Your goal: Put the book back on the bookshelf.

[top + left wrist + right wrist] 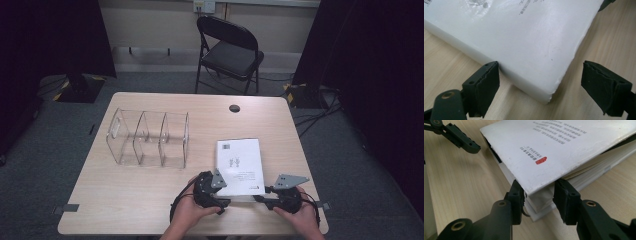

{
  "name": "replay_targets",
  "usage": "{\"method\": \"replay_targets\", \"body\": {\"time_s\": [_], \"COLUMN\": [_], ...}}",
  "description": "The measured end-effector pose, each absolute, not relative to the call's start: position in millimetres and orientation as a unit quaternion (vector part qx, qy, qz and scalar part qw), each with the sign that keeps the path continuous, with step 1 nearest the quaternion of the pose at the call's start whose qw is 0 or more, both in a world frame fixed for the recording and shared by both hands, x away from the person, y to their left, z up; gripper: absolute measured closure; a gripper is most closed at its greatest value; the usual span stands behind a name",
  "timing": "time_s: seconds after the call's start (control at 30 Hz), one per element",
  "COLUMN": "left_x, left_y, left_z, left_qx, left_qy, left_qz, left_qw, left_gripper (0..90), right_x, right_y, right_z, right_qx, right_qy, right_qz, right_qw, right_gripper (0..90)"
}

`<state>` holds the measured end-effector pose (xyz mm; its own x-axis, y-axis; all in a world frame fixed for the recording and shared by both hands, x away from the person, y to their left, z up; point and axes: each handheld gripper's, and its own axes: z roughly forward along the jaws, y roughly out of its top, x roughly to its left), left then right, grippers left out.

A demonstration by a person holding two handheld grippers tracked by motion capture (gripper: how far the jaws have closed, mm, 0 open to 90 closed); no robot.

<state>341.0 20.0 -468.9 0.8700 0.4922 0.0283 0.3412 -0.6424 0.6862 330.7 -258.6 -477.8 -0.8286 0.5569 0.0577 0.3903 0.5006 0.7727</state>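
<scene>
A thick white book [240, 165] lies flat on the wooden table [150, 200], near its front edge. My left gripper [223, 206] is at the book's near left corner [524, 37]. Its jaws stand wide apart with that corner between them, and the right pad [606, 90] is clear of the book. My right gripper [257, 197] is at the near right corner. There its jaws pinch the corner of the page block [539, 200], and the cover [564, 147] rides up over them. One jaw of the left gripper [461, 138] shows beyond the book.
A clear three-compartment organiser [150, 137] stands at the middle left of the table. A round cable hole [234, 108] is near the far edge. A black folding chair [230, 50] stands behind the table. Both hands are at the front edge.
</scene>
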Motion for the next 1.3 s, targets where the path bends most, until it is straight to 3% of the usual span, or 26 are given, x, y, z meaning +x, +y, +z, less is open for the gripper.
{"method": "replay_targets", "body": {"time_s": [0.6,0.97,1.1,1.3], "left_x": [348,351,351,353], "left_y": [8,-22,-28,-39], "left_z": [-453,-452,-454,-457], "left_qx": [0.906,0.914,0.914,0.918], "left_qy": [0.21,0.181,0.172,0.168], "left_qz": [0.117,0.144,0.156,0.163], "left_qw": [0.348,0.332,0.333,0.321], "left_gripper": [16.2,14.6,13.1,1.3], "right_x": [332,332,332,332], "right_y": [-259,-258,-257,-257], "right_z": [-475,-471,-470,-469], "right_qx": [0.277,0.276,0.275,0.277], "right_qy": [0.858,0.858,0.857,0.858], "right_qz": [0.422,0.422,0.424,0.421], "right_qw": [0.097,0.099,0.097,0.097], "right_gripper": [61.3,61.3,61.3,61.3]}}
